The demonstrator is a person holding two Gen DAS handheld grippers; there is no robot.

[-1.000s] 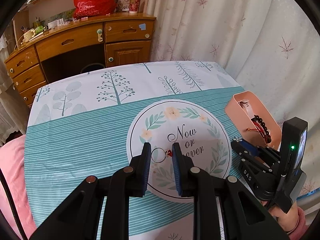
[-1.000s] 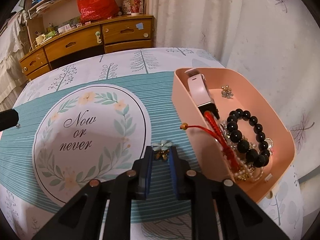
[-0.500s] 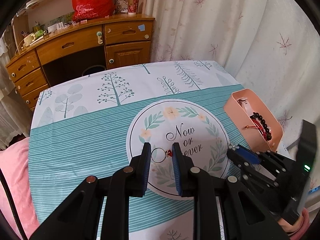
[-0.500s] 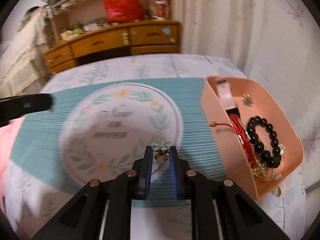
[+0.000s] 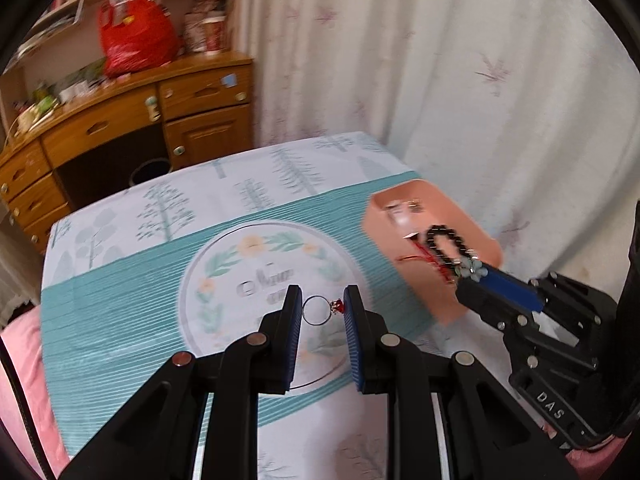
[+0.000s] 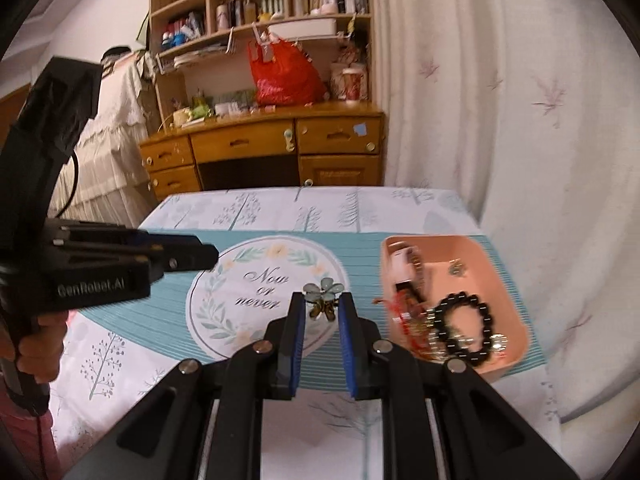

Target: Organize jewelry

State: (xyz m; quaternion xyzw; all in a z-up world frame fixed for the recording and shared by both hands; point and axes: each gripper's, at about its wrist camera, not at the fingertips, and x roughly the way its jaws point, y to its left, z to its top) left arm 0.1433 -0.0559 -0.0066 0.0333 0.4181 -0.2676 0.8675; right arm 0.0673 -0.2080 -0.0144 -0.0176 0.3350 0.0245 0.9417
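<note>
Jewellery held in both grippers above the cloth-covered surface (image 6: 256, 208).

Left gripper (image 5: 322, 310): blue ribbed pads closed on a thin silver wire ring with a small red stone (image 5: 320, 309), held in the air. Right gripper (image 6: 323, 307): pads clamped on a pale blue-green enamel flower brooch with gold-toned metal backing (image 6: 323, 294), also raised. Rounded matte pink plastic tray (image 6: 508, 280) at the surface's right end: glossy black round-bead bracelet (image 6: 464, 330), red woven cord (image 6: 404, 306), white strap.

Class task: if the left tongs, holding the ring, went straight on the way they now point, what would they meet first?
Probably the round "Now or never" mat on the table; the pink tray lies off to the right. Depth is uncertain.
</note>
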